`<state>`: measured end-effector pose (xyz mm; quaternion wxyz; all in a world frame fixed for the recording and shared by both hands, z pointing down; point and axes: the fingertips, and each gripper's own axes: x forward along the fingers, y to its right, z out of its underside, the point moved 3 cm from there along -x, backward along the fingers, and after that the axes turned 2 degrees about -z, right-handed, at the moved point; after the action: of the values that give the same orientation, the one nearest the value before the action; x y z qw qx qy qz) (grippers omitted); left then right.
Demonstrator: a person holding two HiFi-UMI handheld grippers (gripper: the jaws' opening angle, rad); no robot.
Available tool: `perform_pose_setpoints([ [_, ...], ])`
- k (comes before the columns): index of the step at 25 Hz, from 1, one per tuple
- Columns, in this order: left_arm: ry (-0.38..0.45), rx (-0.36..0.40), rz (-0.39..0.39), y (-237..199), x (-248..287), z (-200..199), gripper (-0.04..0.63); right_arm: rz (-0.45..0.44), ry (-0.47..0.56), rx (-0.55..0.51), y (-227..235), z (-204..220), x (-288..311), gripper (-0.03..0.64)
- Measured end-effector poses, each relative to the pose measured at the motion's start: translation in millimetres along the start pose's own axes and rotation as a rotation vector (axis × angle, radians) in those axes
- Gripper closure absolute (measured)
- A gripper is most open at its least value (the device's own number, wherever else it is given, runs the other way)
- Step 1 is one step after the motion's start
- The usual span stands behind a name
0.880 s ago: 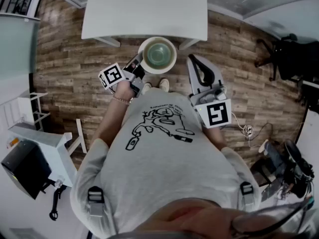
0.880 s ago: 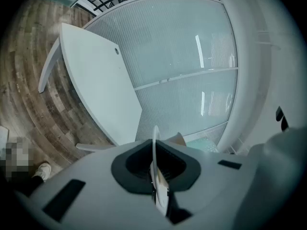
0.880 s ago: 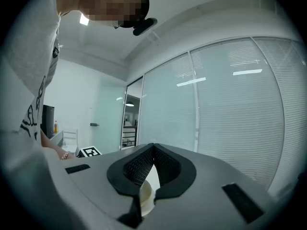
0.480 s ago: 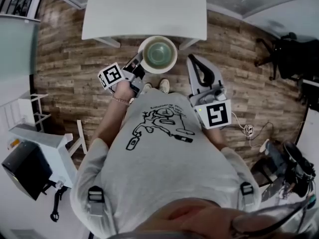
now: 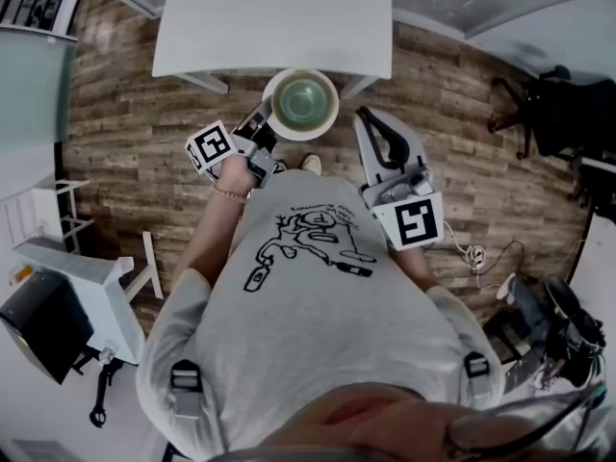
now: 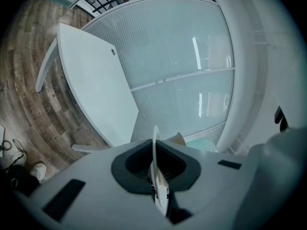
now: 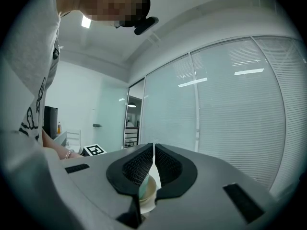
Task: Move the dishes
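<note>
Here, dish (image 5: 329, 115) face-up (rim pinched), left tool (image 5: 266, 122).

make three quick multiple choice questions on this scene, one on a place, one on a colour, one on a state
1. Where is the dish?
A. in the middle of the tabletop
B. held up at the near edge of the table
C. lying on the floor

2. What colour is the table?
A. white
B. black
C. red

3. How is the left gripper?
A. open and empty
B. shut on the dish's rim
C. out of view

Answers: B, the dish hangs from the gripper by the table's edge; A, its top is plain white; B, the left gripper view shows the thin rim clamped between the jaws.
</note>
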<state>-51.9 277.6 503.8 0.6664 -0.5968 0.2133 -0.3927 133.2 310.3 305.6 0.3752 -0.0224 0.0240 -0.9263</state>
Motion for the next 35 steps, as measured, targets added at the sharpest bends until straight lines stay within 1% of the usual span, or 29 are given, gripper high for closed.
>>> perform_pose_setpoints([
  [3,0.006,0.0,-0.01,-0.6,0.7,4.1,0.583,-0.009,-0.008,0.004,3.1,1.5,-5.4,0.578],
  [10,0.021,-0.01,0.001,4.4,2.5,7.8,0.583,-0.021,-0.003,-0.002,4.1,-0.2,-6.1,0.578],
  [14,0.017,-0.015,-0.003,4.2,5.5,2.9,0.583,-0.024,-0.008,-0.002,4.3,1.4,-1.4,0.578],
  [18,0.016,-0.013,0.005,5.9,15.2,-6.6,0.583,-0.014,-0.015,0.01,14.2,2.6,5.5,0.578],
  [22,0.012,-0.017,0.021,6.2,30.1,-18.2,0.583,-0.006,-0.016,0.01,28.3,3.5,19.9,0.578],
  [25,0.008,-0.02,0.017,5.1,40.1,-28.5,0.583,-0.008,-0.015,0.013,38.4,5.6,34.4,0.578],
  [29,0.004,-0.017,0.016,3.1,49.5,-48.5,0.583,-0.013,-0.017,0.038,46.6,11.1,59.5,0.578],
  [35,-0.004,-0.016,0.018,2.9,71.8,-84.0,0.583,-0.01,-0.016,0.034,65.5,9.2,98.4,0.578],
])
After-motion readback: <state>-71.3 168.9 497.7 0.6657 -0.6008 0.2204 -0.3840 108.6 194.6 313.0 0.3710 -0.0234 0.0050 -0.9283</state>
